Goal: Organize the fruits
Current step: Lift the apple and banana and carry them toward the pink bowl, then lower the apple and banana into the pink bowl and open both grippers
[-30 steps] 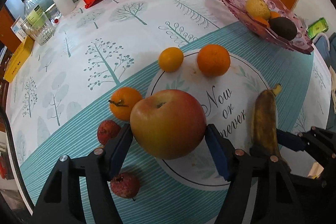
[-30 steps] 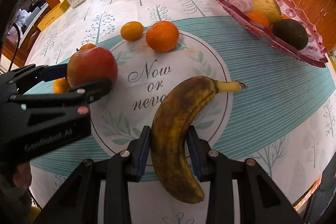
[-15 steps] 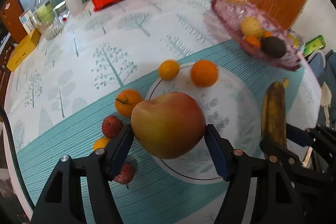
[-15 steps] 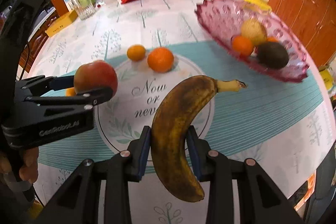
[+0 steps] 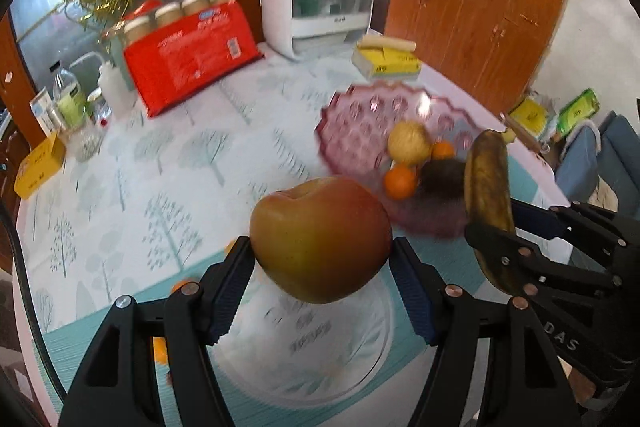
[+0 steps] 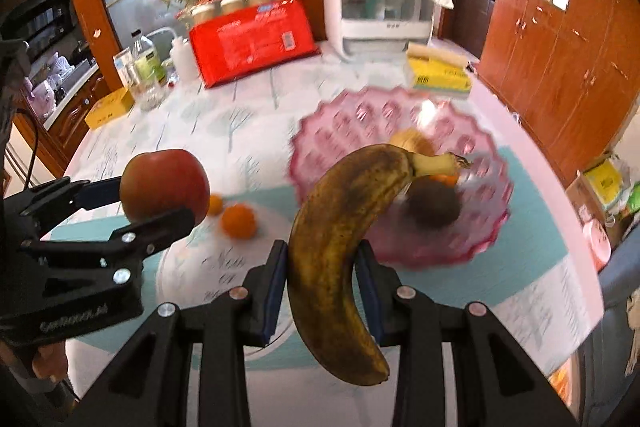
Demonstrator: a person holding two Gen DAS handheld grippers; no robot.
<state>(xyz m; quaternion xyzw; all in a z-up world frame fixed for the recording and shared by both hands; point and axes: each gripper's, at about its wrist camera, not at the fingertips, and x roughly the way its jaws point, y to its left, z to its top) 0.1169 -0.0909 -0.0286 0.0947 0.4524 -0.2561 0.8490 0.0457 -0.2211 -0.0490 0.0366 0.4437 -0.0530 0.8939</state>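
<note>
The right gripper [image 6: 321,283] has its fingers closed on a banana [image 6: 344,255], held above the bench [image 6: 248,123]. The banana's long axis runs away from the camera, curving, with the yellow stem end pointing toward the pink bowl [image 6: 476,227] and the blunt end hanging near the camera; its skin is heavily browned and mottled. The left gripper [image 5: 322,287] grips a smooth, round red-yellow apple [image 5: 320,243] between blue ribbed fingers [image 5: 230,291], lifted off the bench with its stem dimple up. The bowl is translucent, scalloped and embossed, holding an orange [image 5: 400,182], a dark avocado [image 5: 442,177] and a pale round fruit [image 5: 409,147]. A tree-patterned cloth [image 5: 160,187] covers the bench.
</note>
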